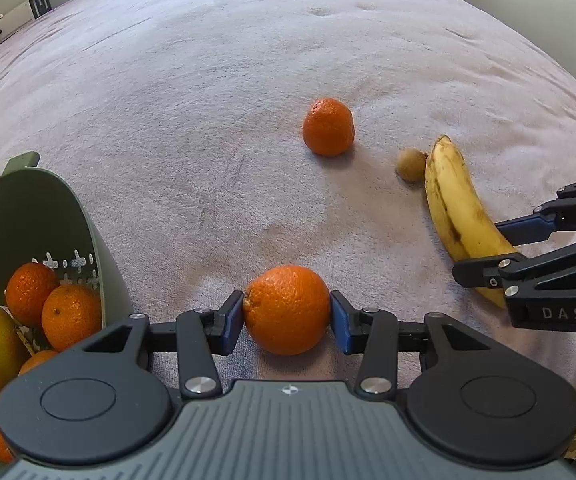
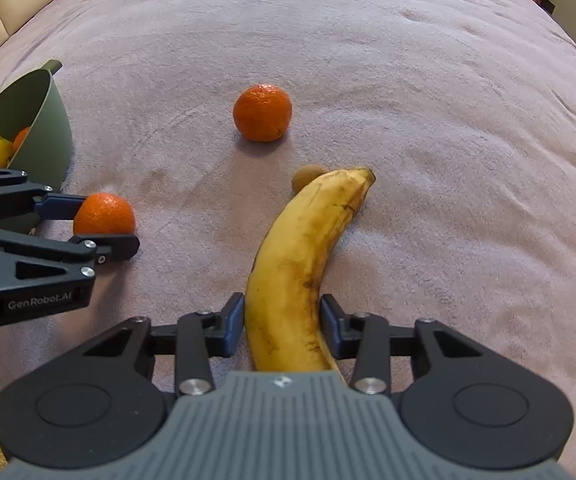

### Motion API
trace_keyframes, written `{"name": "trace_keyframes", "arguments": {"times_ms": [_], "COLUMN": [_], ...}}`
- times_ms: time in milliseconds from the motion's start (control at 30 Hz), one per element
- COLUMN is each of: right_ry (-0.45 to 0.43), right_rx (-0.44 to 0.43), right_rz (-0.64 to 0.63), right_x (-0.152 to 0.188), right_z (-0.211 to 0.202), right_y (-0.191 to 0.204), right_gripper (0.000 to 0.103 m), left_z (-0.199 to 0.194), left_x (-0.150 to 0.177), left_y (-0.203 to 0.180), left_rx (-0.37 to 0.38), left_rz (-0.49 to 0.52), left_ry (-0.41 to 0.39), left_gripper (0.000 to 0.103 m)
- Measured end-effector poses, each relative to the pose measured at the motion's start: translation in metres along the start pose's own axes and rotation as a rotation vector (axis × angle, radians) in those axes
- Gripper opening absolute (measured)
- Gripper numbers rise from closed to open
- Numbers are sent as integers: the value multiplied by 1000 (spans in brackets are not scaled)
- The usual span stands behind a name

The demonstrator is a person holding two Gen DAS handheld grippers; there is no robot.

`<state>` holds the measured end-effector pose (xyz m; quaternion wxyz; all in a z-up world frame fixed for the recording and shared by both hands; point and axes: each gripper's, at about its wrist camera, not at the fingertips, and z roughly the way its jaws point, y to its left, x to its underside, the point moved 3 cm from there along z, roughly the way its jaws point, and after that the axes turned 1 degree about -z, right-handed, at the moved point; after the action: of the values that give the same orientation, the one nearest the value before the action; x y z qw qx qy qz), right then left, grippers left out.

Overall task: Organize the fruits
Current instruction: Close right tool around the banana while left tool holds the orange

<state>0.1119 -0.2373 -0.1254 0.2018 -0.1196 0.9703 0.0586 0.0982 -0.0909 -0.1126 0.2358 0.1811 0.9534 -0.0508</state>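
**Both Grippers Closed on Fruit**

Green bowl at left contains oranges. Left gripper clamps an orange resting on the pink blanket. A second orange and small brown fruit lie beyond. Right gripper clamps the banana, which rests on the blanket.

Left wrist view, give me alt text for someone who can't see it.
The left gripper is closed on an orange resting on a pink blanket. A green bowl of fruit sits at left; another orange, a small brown fruit and a banana held by the right gripper lie beyond.
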Motion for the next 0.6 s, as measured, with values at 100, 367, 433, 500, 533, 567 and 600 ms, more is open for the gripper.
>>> {"name": "trace_keyframes", "arguments": {"times_ms": [100,367,433,500,533,567,600], "right_ry": [-7,-38,-54,-71,-78,-86,-92], "right_rx": [3,13,15,17,17,17,16], "right_rz": [-8,-23,-21,-23,-25,-26,-27], "right_x": [1,0,-1,-2,-3,-3,-3], "right_z": [-1,-13,-17,-23,-26,-28,-30], "right_y": [0,5,6,8,9,10,11], "right_gripper": [37,37,37,37,36,36,36], "left_z": [-4,-22,-27,-33,-36,-39,-42], "left_x": [-2,-5,-6,-6,-6,-7,-7], "left_y": [-2,-4,-2,1,1,1,2], "left_rx": [11,33,40,40,38,35,34], "left_rz": [-2,-28,-46,-63,-68,-71,-75], "left_ry": [-7,-30,-36,-43,-46,-50,-54], "left_gripper": [50,50,50,50,50,50,50]}}
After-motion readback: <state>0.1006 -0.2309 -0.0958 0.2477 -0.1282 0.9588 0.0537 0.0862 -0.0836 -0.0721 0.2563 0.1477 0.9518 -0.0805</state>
